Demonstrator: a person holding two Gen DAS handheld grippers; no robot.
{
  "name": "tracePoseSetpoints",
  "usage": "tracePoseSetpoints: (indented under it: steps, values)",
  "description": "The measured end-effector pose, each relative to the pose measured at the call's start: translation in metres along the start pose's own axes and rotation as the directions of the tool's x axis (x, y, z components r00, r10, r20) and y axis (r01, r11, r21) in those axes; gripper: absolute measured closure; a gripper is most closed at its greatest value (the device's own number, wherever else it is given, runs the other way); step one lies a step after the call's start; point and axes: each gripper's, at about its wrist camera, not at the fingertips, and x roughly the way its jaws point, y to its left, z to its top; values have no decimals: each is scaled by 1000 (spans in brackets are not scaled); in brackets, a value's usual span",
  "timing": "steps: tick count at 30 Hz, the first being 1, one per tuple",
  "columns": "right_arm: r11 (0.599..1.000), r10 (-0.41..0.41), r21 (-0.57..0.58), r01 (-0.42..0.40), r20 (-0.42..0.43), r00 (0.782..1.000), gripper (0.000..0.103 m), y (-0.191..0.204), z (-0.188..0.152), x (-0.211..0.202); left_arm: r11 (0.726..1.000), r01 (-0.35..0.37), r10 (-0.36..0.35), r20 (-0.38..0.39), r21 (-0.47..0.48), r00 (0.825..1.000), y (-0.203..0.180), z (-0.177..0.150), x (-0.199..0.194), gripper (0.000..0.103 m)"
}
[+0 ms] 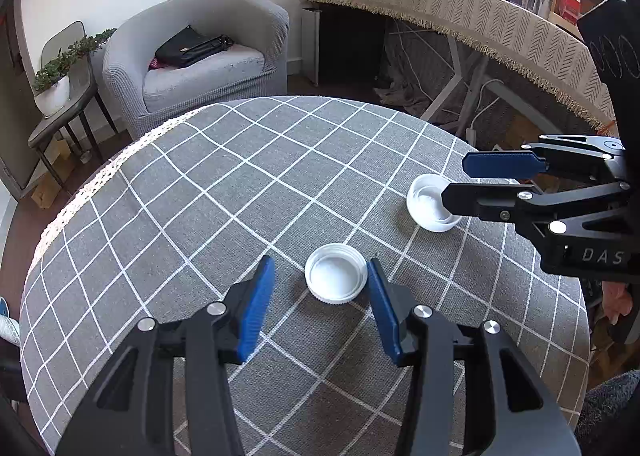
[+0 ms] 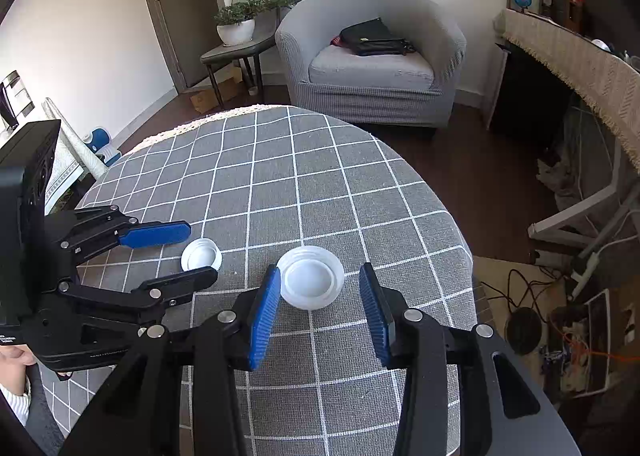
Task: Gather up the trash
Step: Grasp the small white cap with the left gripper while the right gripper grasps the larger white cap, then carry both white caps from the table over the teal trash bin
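Two lids lie uncollected on the worktop (image 1: pixel 224 183); your left gripper (image 1: pixel 321 280) and right gripper (image 2: pixel 320 288), fingers spread, frame one each at 12 o'clock: cap (image 1: pixel 336 278), lid (image 2: pixel 311 283).

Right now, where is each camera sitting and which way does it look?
Left wrist: rides the left tongs, looking across the table at a lid; right tongs at right.
Right wrist: rides the right tongs, facing a cap; left tongs at left.
Both show the armchair.

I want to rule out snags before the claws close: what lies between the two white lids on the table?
Only bare checked tablecloth separates the ridged lid from the wider lid, clearest in the right wrist view.
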Motion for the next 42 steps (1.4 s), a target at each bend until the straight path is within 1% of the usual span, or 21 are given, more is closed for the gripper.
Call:
tracePoseSetpoints:
  steps: [1,2,7,9,14,16,20,21,22,25,28,34,38,42]
  values:
    - [1000,6,1,-6,0,1000,62,0,0,0,1000,1,-1,2,1,1000,0,0,0,61]
    - [1000,10,3,-10,0,1000,62,1,1,1,1000,0,0,5,-2,1000,0,0,-1,70]
    - [999,34,7,-34,-7,999,62,8,5,5,1000,-5,5,11,-21,1000,2,-4,-6,71]
    - [1000,23,-1,-23,-4,1000,62,13,7,3,1000,-9,9,15,-28,1000,5,-7,-9,71]
    - [999,-19,27,19,11,1000,62,8,6,1,999,-8,10,34,-50,999,14,-13,-22,71]
    - [999,-30,38,29,13,999,40,7,5,3,998,-7,9,34,-59,999,17,-15,-25,71]
    - [998,-56,32,56,3,998,40,12,6,8,997,-5,9,43,-76,999,25,-19,-31,71]
    - [998,-60,30,60,-2,998,41,14,6,10,996,-4,8,46,-84,999,27,-20,-33,71]
    - [998,-61,29,62,-12,998,48,16,6,12,996,-1,5,50,-91,999,28,-21,-35,71]
    - [996,-86,24,87,-47,995,58,20,4,22,994,6,1,61,-105,998,35,-26,-43,71]
    - [992,-121,10,122,-58,991,63,24,2,27,993,8,2,77,-119,997,41,-31,-52,71]
    - [992,-118,35,119,-25,993,63,34,0,18,988,-9,24,91,-156,996,58,-46,-71,71]
    - [995,-86,44,86,-5,996,63,48,-3,12,984,-25,42,94,-176,995,70,-59,-84,71]
    - [998,-52,33,52,22,998,63,73,-5,5,981,-44,63,97,-189,993,80,-76,-100,71]
